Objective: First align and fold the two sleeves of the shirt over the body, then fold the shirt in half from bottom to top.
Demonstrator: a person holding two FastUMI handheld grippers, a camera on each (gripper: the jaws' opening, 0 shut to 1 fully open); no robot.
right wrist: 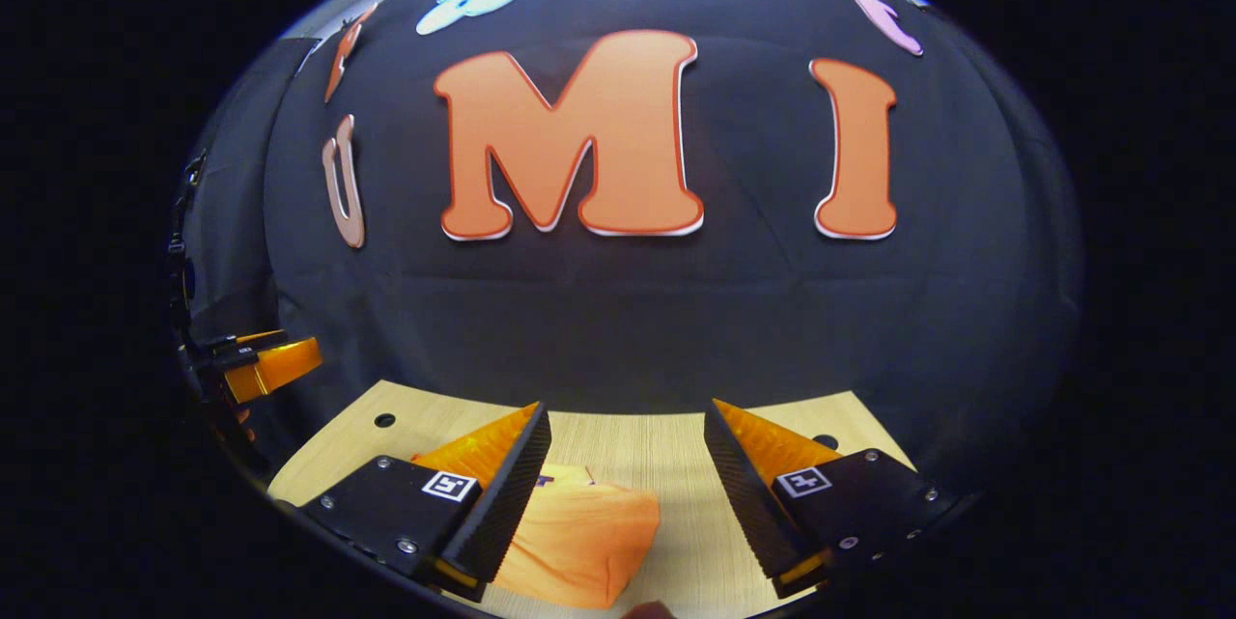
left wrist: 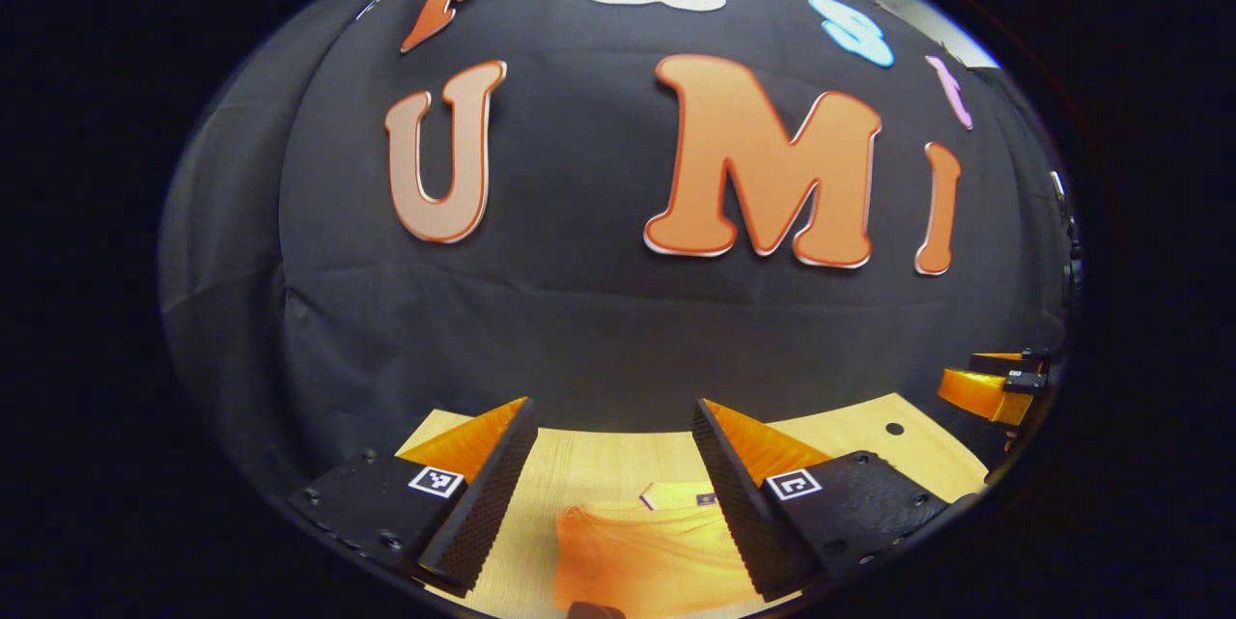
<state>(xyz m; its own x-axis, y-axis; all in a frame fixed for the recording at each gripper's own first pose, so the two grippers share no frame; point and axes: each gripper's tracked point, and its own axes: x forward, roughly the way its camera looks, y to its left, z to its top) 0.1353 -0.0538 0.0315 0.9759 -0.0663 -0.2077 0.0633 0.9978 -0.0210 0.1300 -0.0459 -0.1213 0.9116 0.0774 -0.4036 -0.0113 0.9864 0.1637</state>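
Shirt (right wrist: 579, 542) soft, crumpled, on wood table (right wrist: 657, 455)

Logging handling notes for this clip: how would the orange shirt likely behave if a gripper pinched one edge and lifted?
The orange shirt looks like thin, soft cloth with a rounded, wrinkled edge, so it would probably droop and unfold rather than hold shape. Lying flat on the wooden table, it should neither roll nor tip, and seems light.

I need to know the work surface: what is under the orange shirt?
The orange fabric shirt lies on a light wooden table. Whatever lies beneath the cloth is covered.
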